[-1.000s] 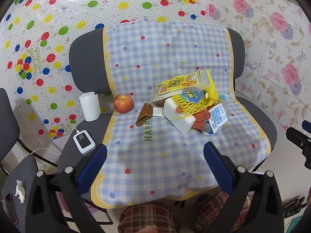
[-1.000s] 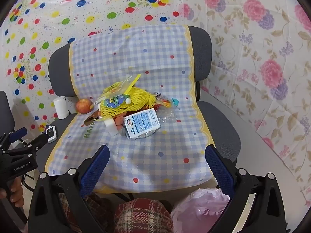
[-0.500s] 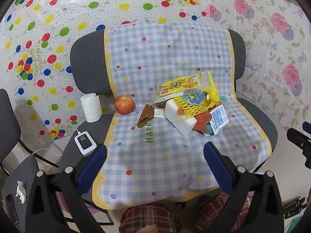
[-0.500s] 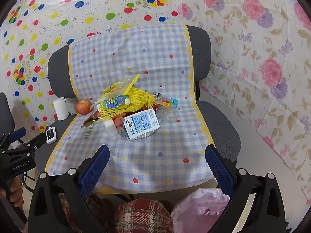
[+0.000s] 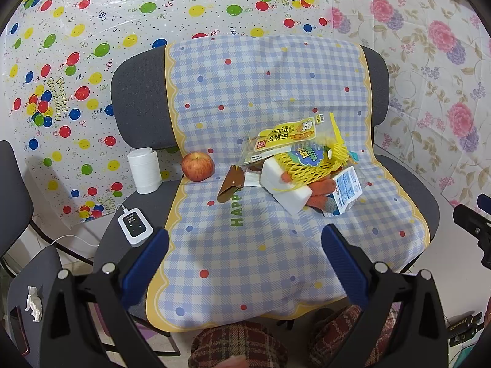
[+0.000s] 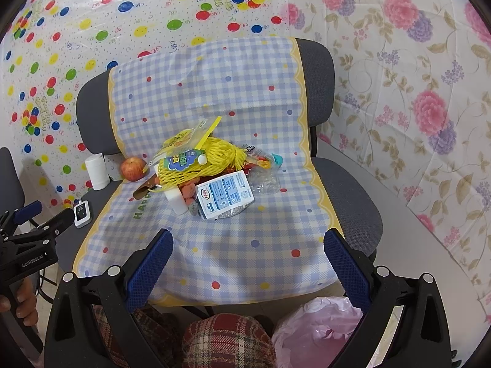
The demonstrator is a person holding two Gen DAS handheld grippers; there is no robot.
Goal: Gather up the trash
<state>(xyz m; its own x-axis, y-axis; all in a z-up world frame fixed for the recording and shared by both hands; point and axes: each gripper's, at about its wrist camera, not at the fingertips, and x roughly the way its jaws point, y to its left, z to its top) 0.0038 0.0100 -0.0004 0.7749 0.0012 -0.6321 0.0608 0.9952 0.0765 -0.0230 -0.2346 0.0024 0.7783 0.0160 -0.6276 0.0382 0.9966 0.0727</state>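
Right wrist view: blue-and-white printed milk carton point(image 6: 225, 194) on checked chair cloth point(image 6: 245, 245), at 12 o'clock beyond right gripper point(image 6: 248, 263), fingers wide apart. Left gripper point(image 5: 244, 260) also spread, carton at 1 o'clock, farther; right nearer.

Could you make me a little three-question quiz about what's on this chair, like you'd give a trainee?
1. True or false: the apple lies on top of the yellow mesh net.
2. What sits on the floor below the chair's front edge in the right wrist view? A) pink plastic bag B) metal bucket C) cardboard box
3. Fill in: both the left gripper and the right gripper are ____ and hold nothing.

Key
1. False: the apple lies apart, to the left of the trash pile, near the white roll.
2. A, the pink plastic bag.
3. open
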